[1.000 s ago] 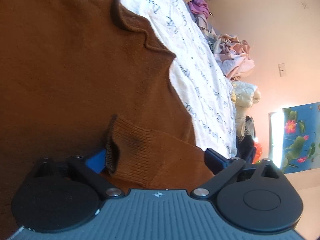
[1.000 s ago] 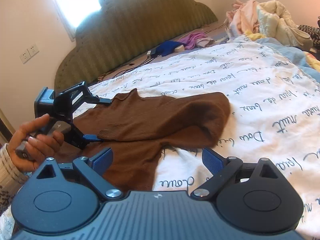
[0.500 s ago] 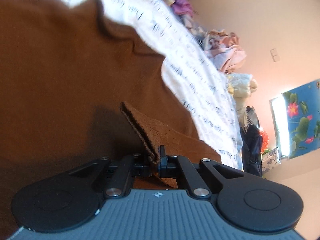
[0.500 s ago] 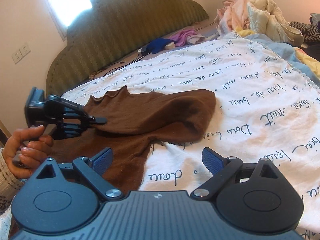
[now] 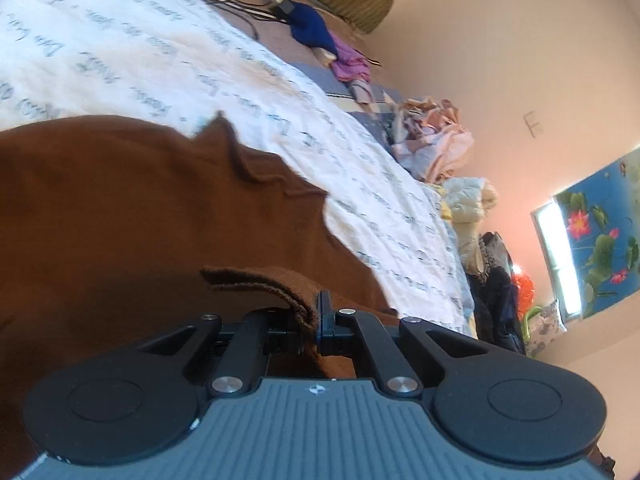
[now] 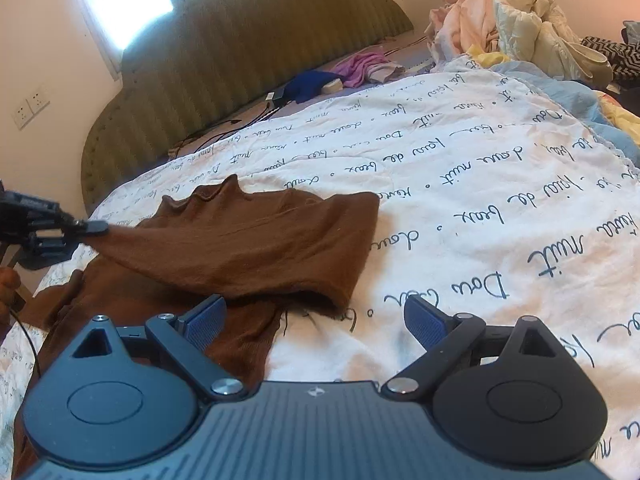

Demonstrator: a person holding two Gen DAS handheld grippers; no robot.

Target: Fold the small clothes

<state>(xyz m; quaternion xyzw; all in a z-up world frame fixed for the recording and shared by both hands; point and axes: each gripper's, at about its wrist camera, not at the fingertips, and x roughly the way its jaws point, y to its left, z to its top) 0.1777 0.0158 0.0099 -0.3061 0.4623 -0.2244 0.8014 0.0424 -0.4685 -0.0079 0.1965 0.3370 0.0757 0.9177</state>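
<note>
A brown knit sweater (image 6: 248, 248) lies spread on a white bedspread (image 6: 500, 208) printed with handwriting. My left gripper (image 5: 314, 320) is shut on the ribbed cuff of the sweater's sleeve (image 5: 256, 282) and holds it lifted above the body of the garment (image 5: 120, 208). In the right wrist view that left gripper (image 6: 94, 227) pulls the sleeve taut toward the left edge. My right gripper (image 6: 316, 320) stands open just above the sweater's near edge, nothing between its blue pads (image 6: 206, 318).
A green padded headboard (image 6: 240, 52) runs along the far side. Cables, a blue cloth (image 6: 308, 84) and a purple cloth (image 6: 360, 66) lie near it. A heap of pale clothes (image 6: 508, 20) sits at the far right. A person's hand (image 6: 8, 288) shows at the left edge.
My left gripper closed on the sleeve cuff, then raised it and drew it leftward off the sweater. My right gripper shifted closer to the sweater's near edge and stayed open.
</note>
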